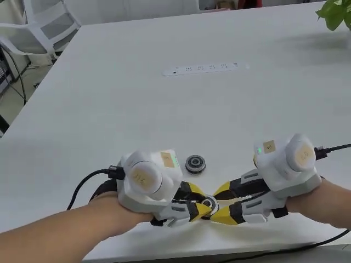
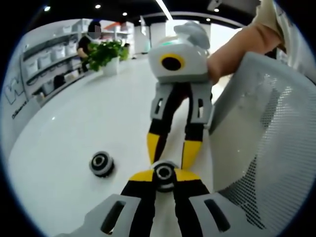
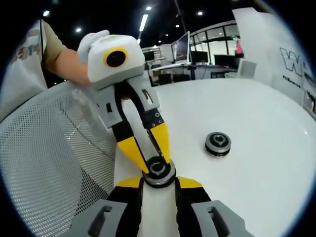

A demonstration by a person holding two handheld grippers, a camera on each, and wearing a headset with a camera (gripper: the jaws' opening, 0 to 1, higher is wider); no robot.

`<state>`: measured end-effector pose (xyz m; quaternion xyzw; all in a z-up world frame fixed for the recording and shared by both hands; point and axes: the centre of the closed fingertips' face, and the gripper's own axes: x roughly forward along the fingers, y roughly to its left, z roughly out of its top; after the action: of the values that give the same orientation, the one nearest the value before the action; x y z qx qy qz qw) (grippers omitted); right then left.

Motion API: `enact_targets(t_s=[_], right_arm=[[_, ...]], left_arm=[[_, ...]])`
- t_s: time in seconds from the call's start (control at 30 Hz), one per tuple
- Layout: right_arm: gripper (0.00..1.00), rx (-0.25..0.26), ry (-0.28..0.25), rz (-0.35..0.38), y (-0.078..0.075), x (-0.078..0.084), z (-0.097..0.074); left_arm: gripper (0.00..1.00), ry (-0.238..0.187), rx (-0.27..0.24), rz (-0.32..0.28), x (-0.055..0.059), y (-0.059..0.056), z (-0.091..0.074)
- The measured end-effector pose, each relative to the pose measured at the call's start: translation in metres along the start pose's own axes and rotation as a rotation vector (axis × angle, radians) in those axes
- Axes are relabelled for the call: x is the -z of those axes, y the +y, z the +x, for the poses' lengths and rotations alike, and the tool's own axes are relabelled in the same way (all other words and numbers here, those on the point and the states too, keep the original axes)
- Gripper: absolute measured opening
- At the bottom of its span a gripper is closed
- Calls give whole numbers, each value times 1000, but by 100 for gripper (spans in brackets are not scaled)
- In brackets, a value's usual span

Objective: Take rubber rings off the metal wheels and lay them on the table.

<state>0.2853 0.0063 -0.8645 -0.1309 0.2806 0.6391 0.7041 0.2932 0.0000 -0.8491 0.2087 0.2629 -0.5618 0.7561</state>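
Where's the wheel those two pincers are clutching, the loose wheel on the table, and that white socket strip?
held wheel (image 2: 164, 173): left gripper view, on its centre hub.
loose wheel (image 1: 195, 163): head view, on its top face.
socket strip (image 1: 203, 69): head view, on the middle of its top.

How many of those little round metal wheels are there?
2. One black-ringed metal wheel lies free on the white table; the second wheel is pinched between the left gripper and right gripper.

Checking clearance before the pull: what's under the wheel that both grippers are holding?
The white table lies below the wheel. Jaw tips of the left gripper and right gripper cover its underside, so whether it touches the table is hidden.
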Motion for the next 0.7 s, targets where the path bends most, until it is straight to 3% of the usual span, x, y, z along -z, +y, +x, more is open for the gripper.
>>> enact_targets(t_s=[0.7], right_arm=[[8, 15, -3, 67, -2, 7, -8]], left_arm=[[13, -5, -9, -7, 1, 1, -1]])
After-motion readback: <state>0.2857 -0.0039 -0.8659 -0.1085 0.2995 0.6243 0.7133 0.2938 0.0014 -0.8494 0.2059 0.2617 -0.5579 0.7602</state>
